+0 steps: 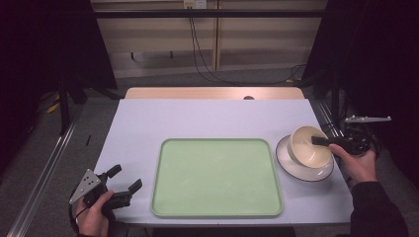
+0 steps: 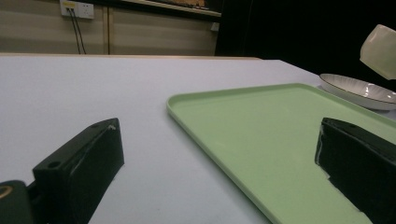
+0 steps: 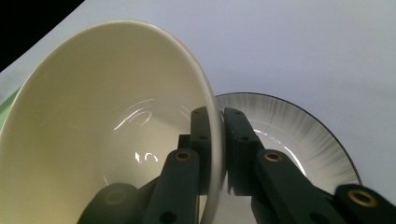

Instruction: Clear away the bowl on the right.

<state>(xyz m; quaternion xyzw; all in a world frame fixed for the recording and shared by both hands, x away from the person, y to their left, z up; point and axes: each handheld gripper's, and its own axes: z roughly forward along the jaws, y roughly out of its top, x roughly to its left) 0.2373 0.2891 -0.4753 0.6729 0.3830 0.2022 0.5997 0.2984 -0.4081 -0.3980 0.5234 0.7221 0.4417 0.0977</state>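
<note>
A cream bowl [image 1: 307, 146] hangs tilted just over a white plate [image 1: 302, 168] with a dark rim at the table's right side. My right gripper [image 1: 320, 141] is shut on the bowl's rim. In the right gripper view one jaw is inside the bowl [image 3: 107, 130] and the other outside, above the plate [image 3: 299, 135]. My left gripper [image 1: 124, 178] rests open near the table's front left corner, holding nothing. In the left gripper view its jaws stand wide apart, the bowl [image 2: 380, 49] and plate [image 2: 357, 89] lie far off at the right.
A pale green tray [image 1: 217, 177] lies bare in the middle of the white table [image 1: 197, 116]; its near corner is at tray [image 2: 261, 135]. Cables hang down the wall beyond the table's far edge.
</note>
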